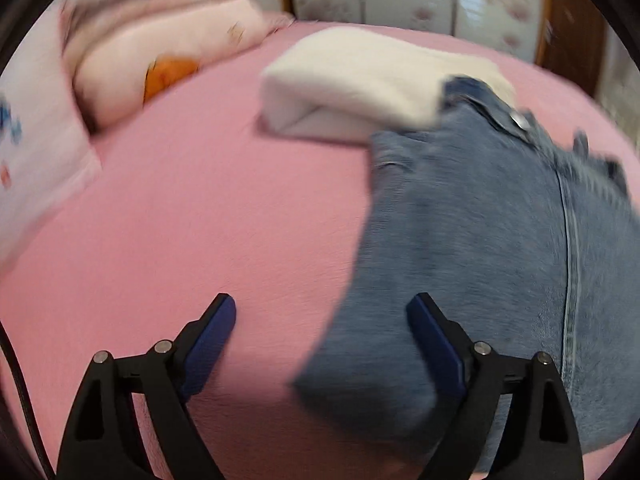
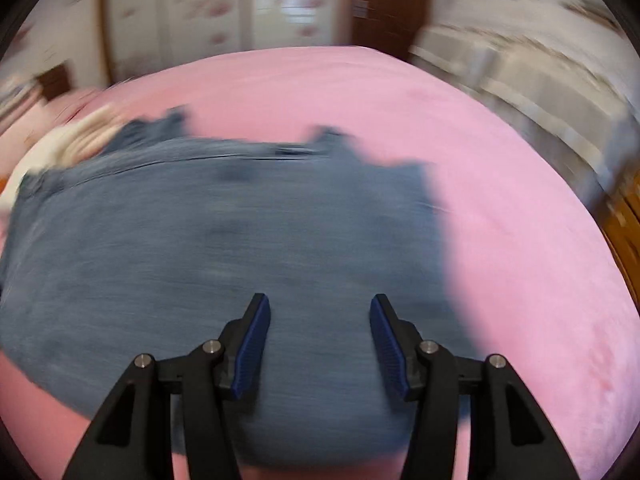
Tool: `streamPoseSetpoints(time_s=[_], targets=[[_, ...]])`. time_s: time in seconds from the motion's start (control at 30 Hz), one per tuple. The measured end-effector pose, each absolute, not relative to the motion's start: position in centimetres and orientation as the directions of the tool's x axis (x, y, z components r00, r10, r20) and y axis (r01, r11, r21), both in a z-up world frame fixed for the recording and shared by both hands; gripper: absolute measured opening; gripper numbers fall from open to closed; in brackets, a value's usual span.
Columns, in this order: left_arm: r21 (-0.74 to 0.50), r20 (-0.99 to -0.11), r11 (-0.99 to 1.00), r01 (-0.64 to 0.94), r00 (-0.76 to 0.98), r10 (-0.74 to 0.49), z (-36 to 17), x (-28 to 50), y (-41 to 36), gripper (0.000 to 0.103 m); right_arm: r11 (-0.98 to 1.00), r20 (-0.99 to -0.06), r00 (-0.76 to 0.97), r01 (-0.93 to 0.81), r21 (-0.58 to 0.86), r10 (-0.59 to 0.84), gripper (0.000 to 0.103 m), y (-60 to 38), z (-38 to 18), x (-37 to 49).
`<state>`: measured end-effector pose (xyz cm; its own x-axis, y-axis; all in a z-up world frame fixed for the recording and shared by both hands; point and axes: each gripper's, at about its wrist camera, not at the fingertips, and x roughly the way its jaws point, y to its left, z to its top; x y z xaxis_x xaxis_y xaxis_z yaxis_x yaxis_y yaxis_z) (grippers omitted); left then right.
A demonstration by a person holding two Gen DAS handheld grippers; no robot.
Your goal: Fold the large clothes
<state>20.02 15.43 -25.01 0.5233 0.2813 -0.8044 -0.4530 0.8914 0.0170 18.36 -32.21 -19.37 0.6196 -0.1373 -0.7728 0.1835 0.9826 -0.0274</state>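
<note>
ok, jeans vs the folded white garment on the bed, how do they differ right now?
The jeans are blue denim; the white garment is cream, soft-looking cloth. The jeans cover far more of the pink bed sheet and lie spread broad and flat; the white garment is a compact, thick folded bundle. The jeans' waistband end overlaps the white garment's near corner. Both rest on the same sheet, and neither is gripped.

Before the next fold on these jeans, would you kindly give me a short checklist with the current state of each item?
1. Left gripper empty, jaws wide: ok.
2. Right gripper empty, nothing between the pads: ok.
3. Jeans lying on the pink bed sheet: ok.
4. Jeans clear of the folded white garment: not ok, the waistband overlaps it.
5. Jeans lying smooth and flat: cannot tell, both views are blurred.
</note>
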Motion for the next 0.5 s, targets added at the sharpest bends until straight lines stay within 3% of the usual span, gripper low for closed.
streamPoseSetpoints(time_s=[0.03, 0.07, 0.17, 0.5], targets=[[-0.019, -0.807, 0.89, -0.456, 0.532, 0.256, -25.2, 19.6, 16.1, 0.089, 0.98, -0.78, 0.61, 0.198, -0.017, -0.137, 0.023, -33.6, -19.7, 17.9], [-0.024, -0.804, 0.891, -0.453, 0.538, 0.252, -25.2, 19.4, 16.2, 0.089, 0.976, -0.784, 0.603, 0.215, -0.015, -0.145, 0.022, -34.4, -19.8, 17.7], [0.029, -0.791, 0.89, -0.455, 0.534, 0.298, -25.2, 19.5, 15.4, 0.089, 0.967, -0.791, 0.598, 0.251, 0.031, -0.13, 0.032, -35.7, -19.8, 17.1], [0.112, -0.803, 0.894, -0.434, 0.49, 0.339, -23.0, 19.3, 13.9, 0.089, 0.952, -0.802, 0.582, 0.301, 0.061, -0.132, 0.034, -35.7, -18.2, 17.0]])
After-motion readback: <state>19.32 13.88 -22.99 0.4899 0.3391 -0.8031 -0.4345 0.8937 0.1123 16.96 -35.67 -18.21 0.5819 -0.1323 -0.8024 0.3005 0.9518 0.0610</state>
